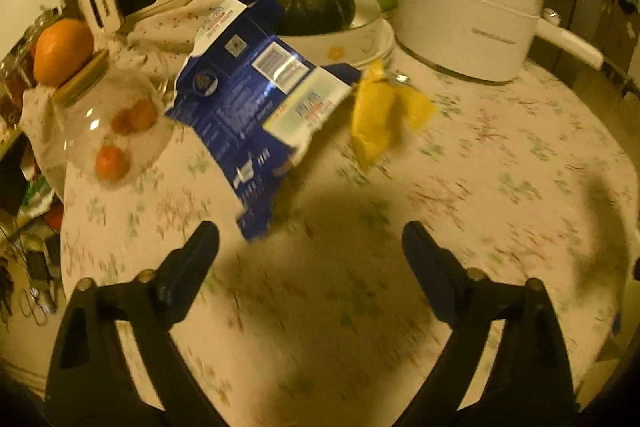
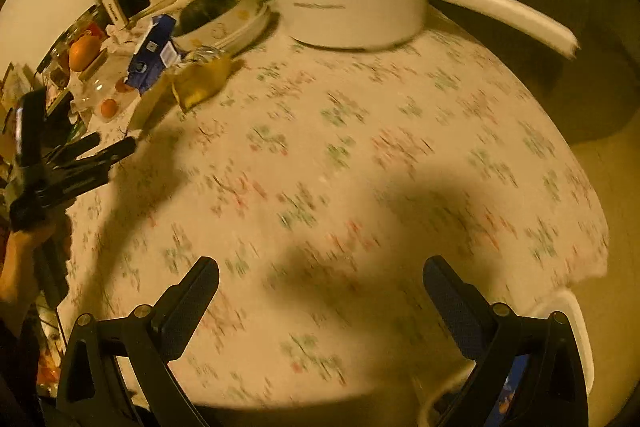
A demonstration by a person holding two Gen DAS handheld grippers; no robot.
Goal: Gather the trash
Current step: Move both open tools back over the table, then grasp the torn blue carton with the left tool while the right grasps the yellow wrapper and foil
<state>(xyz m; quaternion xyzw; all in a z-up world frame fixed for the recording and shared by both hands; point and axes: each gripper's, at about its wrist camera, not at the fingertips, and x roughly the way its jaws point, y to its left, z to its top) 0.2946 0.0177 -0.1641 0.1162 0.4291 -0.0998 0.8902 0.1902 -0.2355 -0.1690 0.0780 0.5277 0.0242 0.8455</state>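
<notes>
Left wrist view: left gripper [image 1: 310, 231] gapes empty, approaching the blue carton [image 1: 256, 87] and yellow wrapper [image 1: 380, 115]. Right gripper [image 2: 320, 267] likewise wide, empty. Next: close on carton.

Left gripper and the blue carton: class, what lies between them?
Only bare flowered tablecloth separates the open left gripper from the blue carton, in the left wrist view.

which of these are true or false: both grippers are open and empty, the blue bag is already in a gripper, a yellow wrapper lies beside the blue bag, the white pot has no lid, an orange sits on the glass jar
1. The left gripper and right gripper are open and empty: true.
2. The blue bag is in a gripper: false, it lies on the table.
3. A yellow wrapper lies beside the bag: true.
4. The white pot has no lid: false, its lid is on.
5. An orange sits on the glass jar: true.
</notes>
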